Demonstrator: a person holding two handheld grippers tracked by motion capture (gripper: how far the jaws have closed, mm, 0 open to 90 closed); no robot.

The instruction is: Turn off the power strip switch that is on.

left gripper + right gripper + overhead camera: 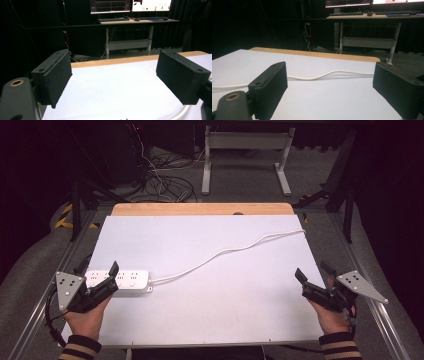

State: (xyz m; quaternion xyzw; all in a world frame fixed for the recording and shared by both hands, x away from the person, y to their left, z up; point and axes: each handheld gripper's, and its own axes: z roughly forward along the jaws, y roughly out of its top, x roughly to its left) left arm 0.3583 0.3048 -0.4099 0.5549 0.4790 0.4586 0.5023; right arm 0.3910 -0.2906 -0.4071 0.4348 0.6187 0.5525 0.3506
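At table's left edge: white power strip (120, 281) lying flat, sockets up, white cord (225, 251) trailing to far right corner | left gripper (102, 281) just over strip, jaws spread wide, holding nothing, seemingly poised to grasp | right gripper (314, 280) near right edge, jaws wide apart, empty, well clear of cord.

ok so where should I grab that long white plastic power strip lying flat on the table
Probably across its narrow width, near the middle of the long white plastic power strip, coming down from above with the left gripper, which hovers open right over it. It lies flat and runs left to right, so jaws on its front and back long edges fit best. Avoid the right end, where the white cord leaves.
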